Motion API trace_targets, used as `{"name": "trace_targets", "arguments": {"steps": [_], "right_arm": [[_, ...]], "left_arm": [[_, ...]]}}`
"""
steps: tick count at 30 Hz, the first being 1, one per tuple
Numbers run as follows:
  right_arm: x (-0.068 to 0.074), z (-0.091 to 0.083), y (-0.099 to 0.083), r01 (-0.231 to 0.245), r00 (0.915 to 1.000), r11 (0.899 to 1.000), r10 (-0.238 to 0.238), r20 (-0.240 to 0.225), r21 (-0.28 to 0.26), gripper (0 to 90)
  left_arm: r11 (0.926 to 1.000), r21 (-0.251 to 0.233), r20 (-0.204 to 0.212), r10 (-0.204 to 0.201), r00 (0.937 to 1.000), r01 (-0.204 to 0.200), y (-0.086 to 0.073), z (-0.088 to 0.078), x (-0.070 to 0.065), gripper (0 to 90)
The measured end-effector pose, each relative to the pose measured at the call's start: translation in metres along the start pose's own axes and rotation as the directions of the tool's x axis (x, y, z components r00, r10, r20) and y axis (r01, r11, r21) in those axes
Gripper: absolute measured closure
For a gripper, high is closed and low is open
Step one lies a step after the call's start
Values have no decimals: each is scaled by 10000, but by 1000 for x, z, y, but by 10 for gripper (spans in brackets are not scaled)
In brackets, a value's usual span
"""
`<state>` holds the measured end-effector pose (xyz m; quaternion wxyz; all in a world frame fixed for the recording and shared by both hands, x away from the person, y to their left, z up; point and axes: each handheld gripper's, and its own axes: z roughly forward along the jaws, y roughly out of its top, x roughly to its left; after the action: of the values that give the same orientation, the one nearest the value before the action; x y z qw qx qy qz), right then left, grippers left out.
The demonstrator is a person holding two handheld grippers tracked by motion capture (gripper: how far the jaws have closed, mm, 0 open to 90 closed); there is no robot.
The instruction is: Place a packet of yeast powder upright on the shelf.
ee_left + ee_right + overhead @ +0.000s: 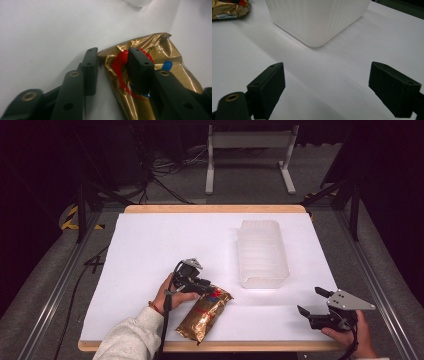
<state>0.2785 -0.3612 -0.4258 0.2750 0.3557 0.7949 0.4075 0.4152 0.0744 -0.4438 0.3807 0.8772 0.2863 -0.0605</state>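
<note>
One white table point(150, 250) carries one translucent bin point(262, 252) at two o'clock and one gold foil pouch point(205, 312) at six o'clock. The left gripper point(202, 287) pinches the pouch's upper corner, jaws narrowed; the right gripper point(314, 301) gapes wide, holding nothing, at four o'clock.

High view: fixed overhead, facing forward across the white table point(150, 250). Gripper views: close and low; both share the gold bag point(155, 50) and the translucent bin point(317, 20).

Gold pouch point(204, 314) with red and blue print; translucent white bin point(262, 252).
</note>
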Motion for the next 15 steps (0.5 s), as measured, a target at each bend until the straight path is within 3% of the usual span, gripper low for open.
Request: {"name": "trace_targets", "arguments": {"steps": [1, 3, 8, 10, 13, 15], "right_arm": [[0, 0, 0, -1, 10000, 10000, 0, -39, -19, 143], [0, 0, 0, 17, 10000, 10000, -17, -53, 4, 143], [0, 0, 0, -36, 10000, 10000, 36, -36, 2, 143], [0, 0, 0, -26, 10000, 10000, 26, -21, 8, 143], [-1, -1, 0, -38, 10000, 10000, 38, 6, -33, 143], [-2, -1, 0, -45, 10000, 10000, 45, 6, -65, 143]], "left_arm": [[9999, 71, -87, 155, 9998, -155, 1, 0, -2, 715], [9989, 95, -173, 450, 9988, -448, 1, 2, -6, 836], [9988, -10, -350, 497, 9981, -498, 1, 2, -7, 894], [9976, -63, -463, 692, 9965, -696, 2, 1, -10, 897], [9954, -484, -703, 790, 9944, -825, 4, -8, -14, 900], [9916, -846, -1142, 875, 9896, -975, 5, -15, -16, 900]]}}
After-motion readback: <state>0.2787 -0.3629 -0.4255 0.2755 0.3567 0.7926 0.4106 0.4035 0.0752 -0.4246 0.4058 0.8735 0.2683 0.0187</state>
